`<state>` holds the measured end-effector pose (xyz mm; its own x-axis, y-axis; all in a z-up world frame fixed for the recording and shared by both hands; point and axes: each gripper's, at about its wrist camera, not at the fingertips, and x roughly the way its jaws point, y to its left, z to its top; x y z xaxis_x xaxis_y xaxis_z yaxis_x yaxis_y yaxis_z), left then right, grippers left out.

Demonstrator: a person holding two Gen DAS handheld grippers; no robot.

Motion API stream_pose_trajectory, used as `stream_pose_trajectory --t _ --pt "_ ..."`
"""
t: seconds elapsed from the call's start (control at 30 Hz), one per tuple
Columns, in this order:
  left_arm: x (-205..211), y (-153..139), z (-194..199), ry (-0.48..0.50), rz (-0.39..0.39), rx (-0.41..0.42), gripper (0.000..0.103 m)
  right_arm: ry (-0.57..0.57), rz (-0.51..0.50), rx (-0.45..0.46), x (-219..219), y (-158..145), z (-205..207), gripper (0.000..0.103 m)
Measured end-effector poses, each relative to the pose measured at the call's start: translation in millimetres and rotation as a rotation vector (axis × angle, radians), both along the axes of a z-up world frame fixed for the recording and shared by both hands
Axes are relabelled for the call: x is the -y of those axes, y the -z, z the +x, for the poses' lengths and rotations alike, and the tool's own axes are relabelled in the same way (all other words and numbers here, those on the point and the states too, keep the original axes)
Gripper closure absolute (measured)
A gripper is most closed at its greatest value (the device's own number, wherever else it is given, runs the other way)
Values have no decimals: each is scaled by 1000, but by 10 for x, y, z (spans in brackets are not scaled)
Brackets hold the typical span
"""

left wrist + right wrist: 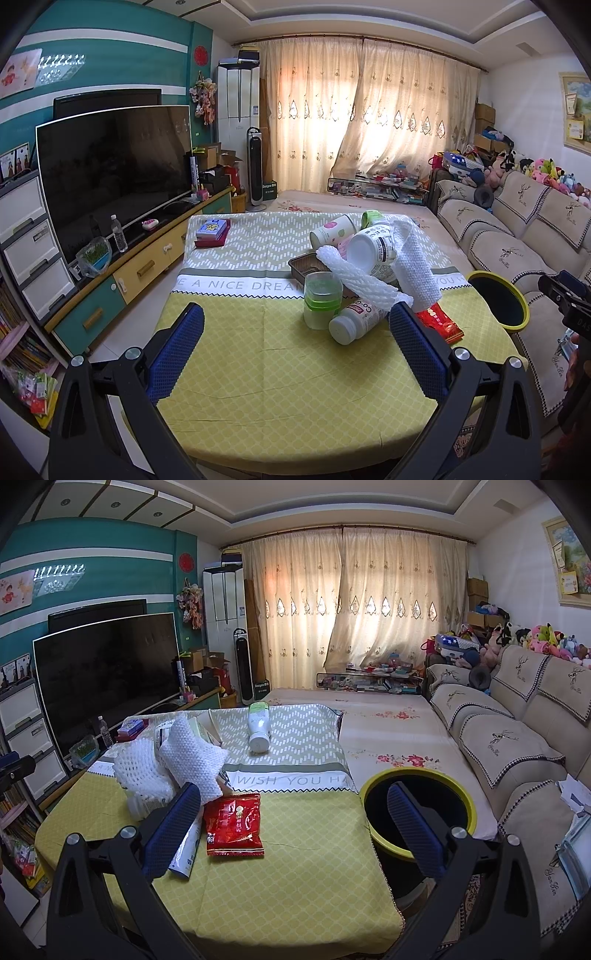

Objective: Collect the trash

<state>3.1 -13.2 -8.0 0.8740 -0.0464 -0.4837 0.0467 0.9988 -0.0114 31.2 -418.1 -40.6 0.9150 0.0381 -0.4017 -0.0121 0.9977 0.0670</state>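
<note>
Red wrapper (234,824) between wide jaws, nearer left blue pad (171,823)

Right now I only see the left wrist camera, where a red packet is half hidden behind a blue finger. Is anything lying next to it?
Observer: Yes. A white-and-blue tube lies flat beside the red packet, on its television side.
Operator: Is the other gripper holding something?
Observer: No. The right gripper has its fingers spread wide, with nothing between them.
Operator: And that yellow bin at the edge of my picture?
Observer: The yellow-rimmed bin stands just off the table's sofa-side edge. Its whole round opening shows here, but it is too dark to see inside.
</note>
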Motion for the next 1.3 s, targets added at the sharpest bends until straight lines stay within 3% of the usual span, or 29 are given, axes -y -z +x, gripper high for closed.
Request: stream_pose_trajectory --t 0.43,0.63,0.7,0.77,0.87,1.0,1.13,1.3 --pt "-19 81 80 -11 -7 -28 4 -23 -2 -48 -83 93 141 6" --pt "-82 146 123 -27 -10 -41 4 -132 21 -157 -335 378 379 6" --pt "-109 183 172 -31 -15 -53 4 -160 19 -194 -446 508 471 9" --pt "-132 232 223 -34 -18 -67 4 -170 9 -227 -517 631 572 21" --pt "-155 313 305 -33 -24 -88 4 -170 5 -282 -551 806 727 25" --pt "-167 398 414 -30 -29 -108 4 -181 13 -321 -563 957 884 24" --pt "-142 473 501 -23 -30 -125 4 -184 -9 -333 -613 1017 1027 15" --pt "-89 526 548 -13 -28 -139 4 -195 -29 -362 -632 1095 1258 13"
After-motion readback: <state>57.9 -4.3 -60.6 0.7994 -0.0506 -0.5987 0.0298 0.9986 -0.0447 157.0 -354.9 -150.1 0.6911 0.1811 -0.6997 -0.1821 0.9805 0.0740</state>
